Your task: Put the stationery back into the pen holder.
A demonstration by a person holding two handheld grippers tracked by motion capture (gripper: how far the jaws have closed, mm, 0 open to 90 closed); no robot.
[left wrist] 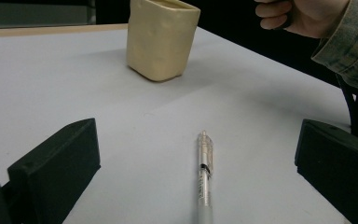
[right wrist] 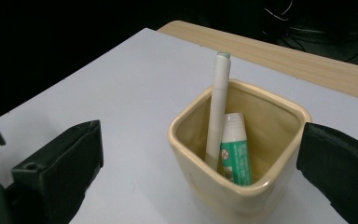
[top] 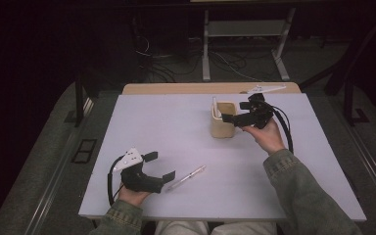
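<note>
A cream square cup [top: 223, 120] stands on the white table [top: 166, 127], right of the middle. It holds a white pen [right wrist: 218, 107] leaning upright and a green-and-white tube [right wrist: 235, 156]. My right gripper [top: 236, 111] hovers at the cup's right rim, jaws open, nothing between them; in the right gripper view the cup [right wrist: 237, 186] sits between the two black jaws. A clear pen [top: 187, 177] lies flat near the front edge. My left gripper [top: 160, 166] rests open just left of it; in the left gripper view the clear pen [left wrist: 205, 177] lies between the spread jaws, untouched.
A wooden strip [top: 186, 88] runs along the table's far edge. Behind it are metal desk legs [top: 206, 54] and loose cables on the dark floor. In the left gripper view the cup [left wrist: 161, 37] stands farther off with the right hand [left wrist: 303, 16] beside it.
</note>
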